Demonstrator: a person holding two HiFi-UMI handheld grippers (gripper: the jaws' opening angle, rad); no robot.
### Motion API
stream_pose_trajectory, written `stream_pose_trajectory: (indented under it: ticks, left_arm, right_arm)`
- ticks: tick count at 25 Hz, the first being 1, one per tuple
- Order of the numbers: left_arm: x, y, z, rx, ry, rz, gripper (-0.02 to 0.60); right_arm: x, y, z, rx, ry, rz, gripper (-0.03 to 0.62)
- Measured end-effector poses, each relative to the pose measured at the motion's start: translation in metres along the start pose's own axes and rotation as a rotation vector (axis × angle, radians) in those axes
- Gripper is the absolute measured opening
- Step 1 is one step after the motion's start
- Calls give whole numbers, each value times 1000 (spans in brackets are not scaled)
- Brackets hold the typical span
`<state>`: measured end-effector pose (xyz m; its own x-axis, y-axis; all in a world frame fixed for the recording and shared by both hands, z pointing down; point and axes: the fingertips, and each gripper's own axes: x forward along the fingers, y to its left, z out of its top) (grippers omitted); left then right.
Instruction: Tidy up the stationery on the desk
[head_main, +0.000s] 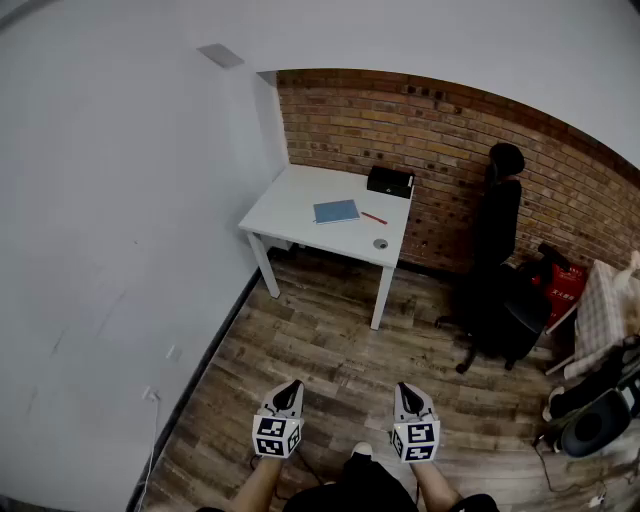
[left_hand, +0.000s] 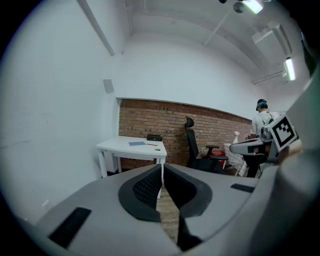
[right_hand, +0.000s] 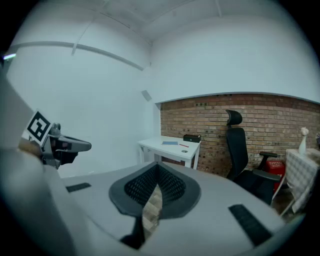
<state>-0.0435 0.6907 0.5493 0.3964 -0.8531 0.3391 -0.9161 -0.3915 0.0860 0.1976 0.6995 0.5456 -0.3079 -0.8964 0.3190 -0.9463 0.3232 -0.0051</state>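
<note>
Red pen (head_main: 374, 217) lies slantwise on desk (head_main: 290, 200) by notebook (head_main: 336, 211); left gripper (head_main: 293, 386), right gripper (head_main: 404, 388): jaws together

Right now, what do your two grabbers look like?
The left gripper and right gripper match: grey bodies tapering to pointed jaws lined with black ribbed pads. Each carries a white cube printed with black square markers.
</note>
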Motion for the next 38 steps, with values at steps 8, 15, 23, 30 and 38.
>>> stream_pose_trajectory:
  ticks: [8, 15, 23, 30, 38]
  left_arm:
    - [-70, -18, -35, -6, 3, -22, 25]
    - [-101, -24, -48, -10, 3, -27, 25]
    - [-104, -30, -57, -19, 10, -37, 25]
    - [-89, -29, -54, -16, 11, -44, 25]
    - [-48, -20, -41, -18, 24, -37, 25]
  right_arm:
    - [-55, 45, -13, 9, -27, 2, 21]
    - [-85, 59, -24, 44, -34, -3, 23]
    - [-96, 64, -35, 52, -23, -5, 23]
    - [-82, 60, -35, 63, -14, 4, 23]
    - [-44, 39, -25, 81, -12, 13, 23]
